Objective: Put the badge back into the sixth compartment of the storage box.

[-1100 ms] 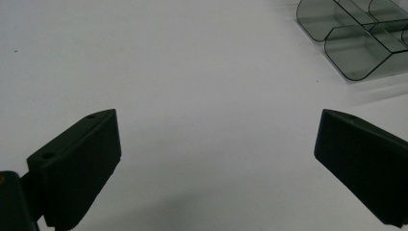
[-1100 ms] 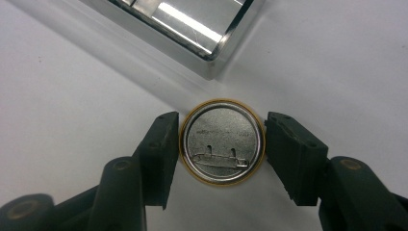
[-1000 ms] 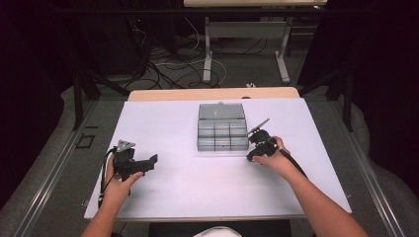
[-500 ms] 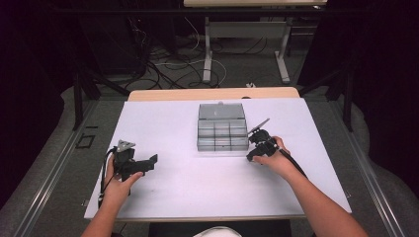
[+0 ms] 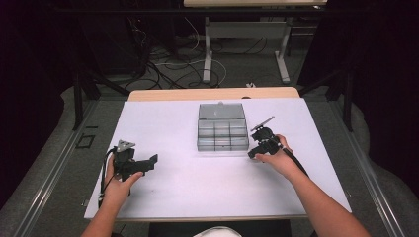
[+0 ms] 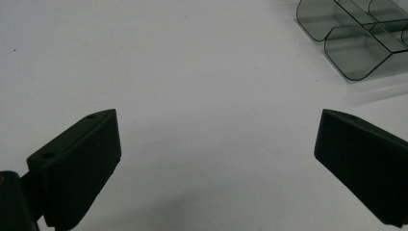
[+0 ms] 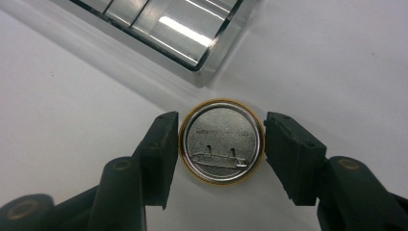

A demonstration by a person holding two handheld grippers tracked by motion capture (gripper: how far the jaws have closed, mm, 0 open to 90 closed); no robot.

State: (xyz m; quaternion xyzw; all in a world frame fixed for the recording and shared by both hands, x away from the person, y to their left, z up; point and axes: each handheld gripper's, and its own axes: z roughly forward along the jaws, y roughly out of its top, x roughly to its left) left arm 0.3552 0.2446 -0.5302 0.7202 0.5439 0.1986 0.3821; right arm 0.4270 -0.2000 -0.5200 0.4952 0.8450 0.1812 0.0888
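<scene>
A round metal pin badge with a gold rim lies back side up on the white table, its clasp pin showing. My right gripper is shut on it, one black pad on each side of the rim, just off the near right corner of a clear compartment box. In the high view the right gripper sits low by that box. My left gripper rests at the table's left and points right. Its jaws stand wide open over bare table, nothing between them.
The box's lid lies folded back behind it, and its compartments show at the upper right of the left gripper view. The white table top stretches around both hands. Cables and desk legs are on the floor behind.
</scene>
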